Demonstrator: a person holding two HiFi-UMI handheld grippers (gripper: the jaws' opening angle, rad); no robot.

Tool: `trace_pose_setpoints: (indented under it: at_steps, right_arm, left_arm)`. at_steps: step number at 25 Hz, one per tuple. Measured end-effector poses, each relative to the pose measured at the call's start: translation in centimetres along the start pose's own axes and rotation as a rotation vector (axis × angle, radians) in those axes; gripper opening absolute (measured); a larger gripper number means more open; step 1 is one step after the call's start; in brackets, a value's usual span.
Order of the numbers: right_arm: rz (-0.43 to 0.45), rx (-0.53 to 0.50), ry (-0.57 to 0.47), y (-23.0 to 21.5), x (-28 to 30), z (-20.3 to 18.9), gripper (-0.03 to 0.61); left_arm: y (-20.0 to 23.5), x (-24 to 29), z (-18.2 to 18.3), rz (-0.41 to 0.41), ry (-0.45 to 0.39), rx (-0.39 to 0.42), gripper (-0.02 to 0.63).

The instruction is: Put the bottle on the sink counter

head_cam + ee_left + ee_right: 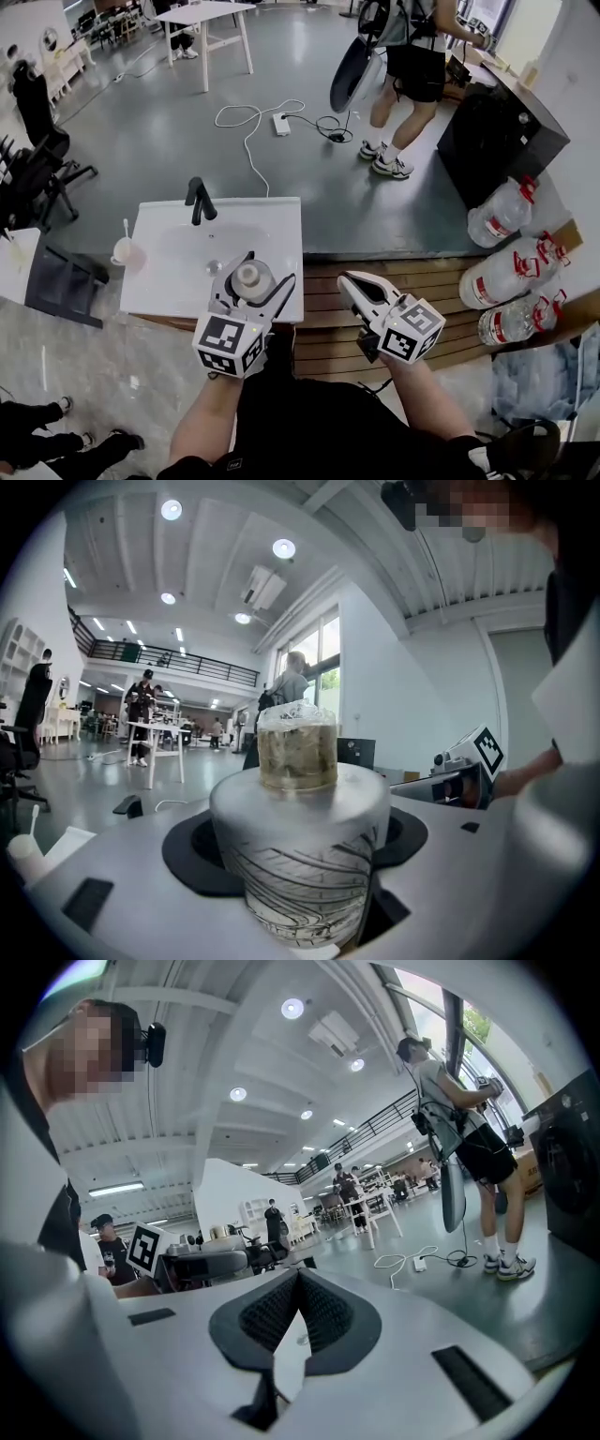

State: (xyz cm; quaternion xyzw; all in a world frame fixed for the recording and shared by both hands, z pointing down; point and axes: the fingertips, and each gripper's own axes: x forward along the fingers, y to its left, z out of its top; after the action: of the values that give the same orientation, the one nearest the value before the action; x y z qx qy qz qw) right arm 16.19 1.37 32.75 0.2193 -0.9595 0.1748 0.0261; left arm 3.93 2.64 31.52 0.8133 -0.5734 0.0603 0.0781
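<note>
The bottle (pixel 249 277) is pinched in my left gripper (pixel 265 269), upright with its cap on top, over the near right corner of the sink counter (pixel 281 223). In the left gripper view the frosted body of the bottle (pixel 300 855) fills the gap between the jaws, which press on it from both sides. I grip it around the body, below the cap, so it stays vertical and can be stood down on its base. Whether the base touches the counter I cannot tell, as the gripper hides it from above.

I judge the near right corner a sensible spot. It is flat rim, clear of the basin hollow, and well apart from the faucet (pixel 199 199) at the far edge and the small cup (pixel 126 251) on the left rim. What is left is to settle the bottle and spread the jaws without tipping it.

My right gripper (pixel 349 281) has no part in this. Its jaws are pressed together on nothing in the right gripper view (pixel 295 1283), and I hold it off to the right over the wooden step (pixel 441 281), out of the way. Large water jugs (pixel 502 214) lie farther right on the floor.
</note>
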Motion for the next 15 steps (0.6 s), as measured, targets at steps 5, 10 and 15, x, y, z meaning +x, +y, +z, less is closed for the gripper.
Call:
trace_pose_setpoints:
  at_steps: [5, 10, 15]
  right_arm:
    - [-0.029, 0.003, 0.017, -2.9, 5.4, 1.2, 0.014]
    - [-0.035, 0.027, 0.044, -4.9, 10.0, 1.0, 0.014]
    - [-0.060, 0.043, 0.072, -6.3, 13.0, 0.7, 0.014]
  left_arm:
    - [4.7, 4.0, 0.5, -0.033, 0.010, 0.009, 0.354]
    - [8.5, 7.1, -0.1, -0.060, 0.035, -0.001, 0.354]
    - [10.9, 9.6, -1.1, -0.094, 0.062, -0.016, 0.354]
